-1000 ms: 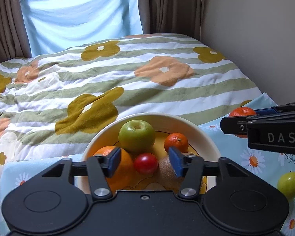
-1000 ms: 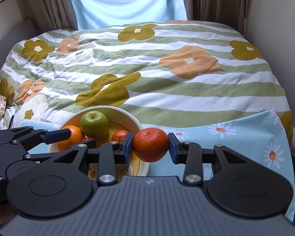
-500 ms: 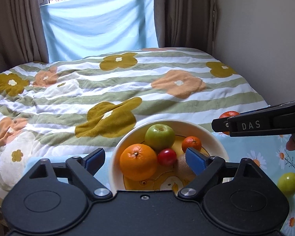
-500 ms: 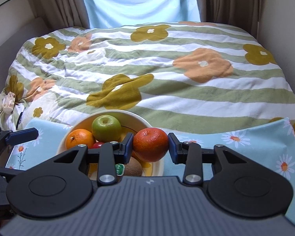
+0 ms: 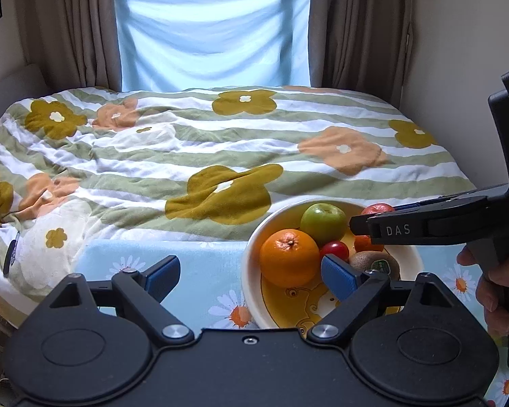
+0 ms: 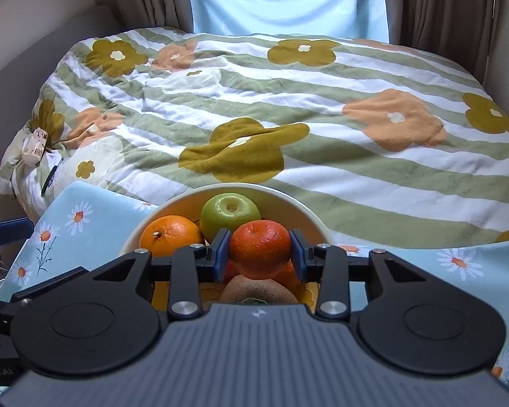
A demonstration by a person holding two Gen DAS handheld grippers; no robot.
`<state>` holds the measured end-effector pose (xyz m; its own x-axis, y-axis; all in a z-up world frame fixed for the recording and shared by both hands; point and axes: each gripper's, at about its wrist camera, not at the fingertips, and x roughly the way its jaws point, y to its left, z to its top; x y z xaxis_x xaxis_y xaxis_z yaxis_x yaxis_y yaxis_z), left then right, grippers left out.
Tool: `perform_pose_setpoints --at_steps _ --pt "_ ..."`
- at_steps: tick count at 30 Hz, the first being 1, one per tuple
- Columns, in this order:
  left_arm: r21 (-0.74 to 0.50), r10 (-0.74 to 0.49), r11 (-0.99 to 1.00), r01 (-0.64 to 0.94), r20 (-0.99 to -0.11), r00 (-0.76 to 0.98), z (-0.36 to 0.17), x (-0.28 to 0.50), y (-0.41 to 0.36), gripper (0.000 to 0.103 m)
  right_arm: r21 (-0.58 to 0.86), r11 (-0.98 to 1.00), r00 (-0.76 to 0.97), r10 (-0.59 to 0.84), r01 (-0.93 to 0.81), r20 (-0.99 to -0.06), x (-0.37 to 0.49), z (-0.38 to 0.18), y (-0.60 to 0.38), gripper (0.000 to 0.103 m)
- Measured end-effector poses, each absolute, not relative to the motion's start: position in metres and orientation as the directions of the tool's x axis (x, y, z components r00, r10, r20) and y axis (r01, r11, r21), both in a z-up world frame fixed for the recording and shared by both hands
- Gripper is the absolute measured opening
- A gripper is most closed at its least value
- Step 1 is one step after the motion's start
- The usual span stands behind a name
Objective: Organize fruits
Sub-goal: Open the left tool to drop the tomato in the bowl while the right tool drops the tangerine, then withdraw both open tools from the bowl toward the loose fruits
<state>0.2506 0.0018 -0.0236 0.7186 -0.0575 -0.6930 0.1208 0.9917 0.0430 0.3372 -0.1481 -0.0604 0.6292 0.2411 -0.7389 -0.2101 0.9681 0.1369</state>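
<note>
Looking along the left gripper (image 5: 251,273), its blue-padded jaws stand wide apart and hold nothing, above a daisy-print cloth (image 5: 200,271). Just to its right sits a cream bowl (image 5: 251,264) holding a large orange (image 5: 288,257), a green apple (image 5: 322,224), a cherry tomato (image 5: 335,250) and a kiwi (image 5: 373,264). The right gripper (image 5: 356,225) reaches in over the bowl from the side.

From the right wrist, the right gripper's jaws are clamped on a reddish mandarin (image 6: 259,249), held above the kiwi inside the bowl, just in front of the green apple. A flowered striped duvet (image 6: 288,108) lies beyond.
</note>
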Motion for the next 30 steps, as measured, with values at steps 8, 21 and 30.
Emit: perform_pose_setpoints --at_steps 8,21,30 --pt "0.036 -0.052 0.994 0.106 -0.691 0.721 -0.022 0.249 0.013 0.093 0.108 0.969 0.655 0.230 -0.221 -0.720 0.335 -0.064 -0.139 0.077" --pt "0.027 -0.064 0.994 0.108 -0.657 0.751 -0.009 0.231 0.016 0.093 0.104 0.979 0.712 0.199 -0.176 -0.674 0.302 -0.035 -0.151 0.099" --pt "0.018 -0.061 0.996 0.091 -0.609 0.791 0.015 0.196 0.012 0.093 0.099 0.984 0.739 0.178 -0.150 -0.650 0.256 -0.006 -0.162 0.099"
